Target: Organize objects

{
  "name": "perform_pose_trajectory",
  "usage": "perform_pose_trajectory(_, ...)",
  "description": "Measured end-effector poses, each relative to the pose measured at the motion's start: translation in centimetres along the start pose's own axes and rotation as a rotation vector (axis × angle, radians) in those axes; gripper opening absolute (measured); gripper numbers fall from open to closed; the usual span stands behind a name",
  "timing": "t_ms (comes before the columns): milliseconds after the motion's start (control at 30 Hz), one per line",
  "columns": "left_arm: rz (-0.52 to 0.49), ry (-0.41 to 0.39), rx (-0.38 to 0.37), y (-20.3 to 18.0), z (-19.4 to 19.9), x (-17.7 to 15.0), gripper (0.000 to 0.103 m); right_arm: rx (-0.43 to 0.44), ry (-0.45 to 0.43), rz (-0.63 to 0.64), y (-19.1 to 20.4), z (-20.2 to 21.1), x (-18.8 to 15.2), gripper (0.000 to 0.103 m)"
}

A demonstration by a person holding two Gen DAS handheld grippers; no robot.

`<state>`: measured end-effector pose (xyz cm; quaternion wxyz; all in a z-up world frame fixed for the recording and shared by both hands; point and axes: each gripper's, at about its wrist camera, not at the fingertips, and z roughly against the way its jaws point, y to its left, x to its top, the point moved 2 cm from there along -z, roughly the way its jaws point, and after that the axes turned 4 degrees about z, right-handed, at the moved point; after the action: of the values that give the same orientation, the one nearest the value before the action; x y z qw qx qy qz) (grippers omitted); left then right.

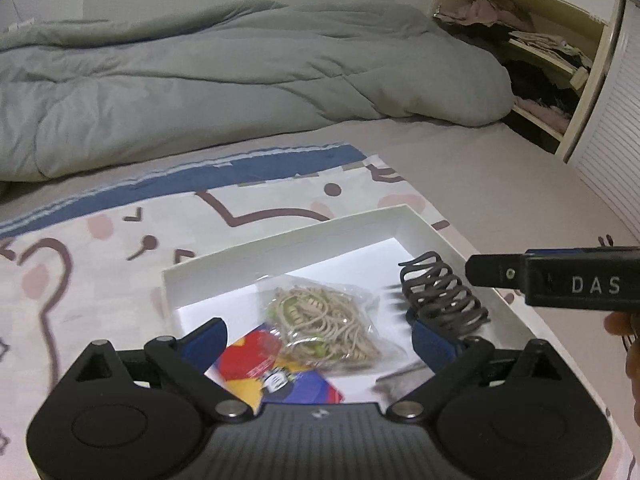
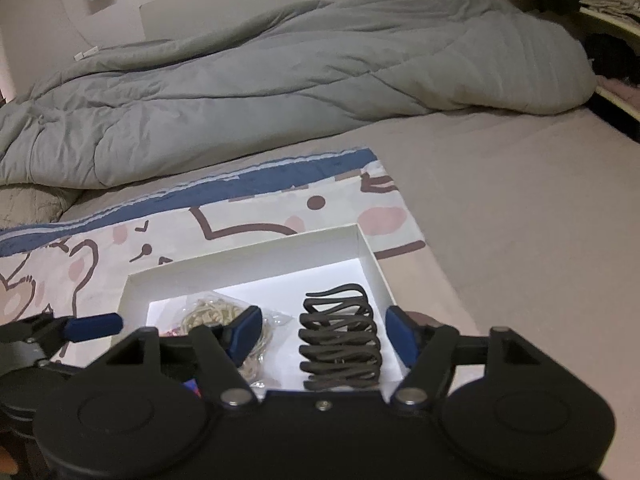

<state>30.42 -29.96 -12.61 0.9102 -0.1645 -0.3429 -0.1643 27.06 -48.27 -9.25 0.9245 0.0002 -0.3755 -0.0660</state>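
A shallow white box [image 1: 280,244] [image 2: 248,258] lies on a patterned cloth on the bed. Inside it are a clear bag of beige hair ties [image 1: 328,320] [image 2: 212,314], a colourful card [image 1: 276,376] and a dark brown claw hair clip [image 1: 444,296] [image 2: 340,340]. My left gripper [image 1: 320,344] is open over the near part of the box, above the card and bag. My right gripper [image 2: 324,336] is open, its fingers on either side of the hair clip without touching it. The right gripper body [image 1: 560,280] shows at the right edge of the left wrist view.
A rumpled grey duvet [image 1: 200,80] [image 2: 280,72] fills the far half of the bed. An open closet with clothes [image 1: 540,64] stands at the far right. The patterned cloth [image 1: 100,248] [image 2: 80,256] has a blue border. Bare beige sheet [image 2: 520,220] lies to the right.
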Motion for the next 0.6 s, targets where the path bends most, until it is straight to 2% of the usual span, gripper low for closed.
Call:
perform_pose_trajectory(267,-0.045,-0.045,0.032,0.8,6.1,-0.5,0.098,-0.016,-0.048,0.008,1.2,4.9,-1.5,0.074)
perform_pose_trajectory(600,-0.085,-0.097,0.051,0.9,14.2,-2.3,0.098,-0.059,-0.116,-0.016,3.6,12.7,-3.3,0.087)
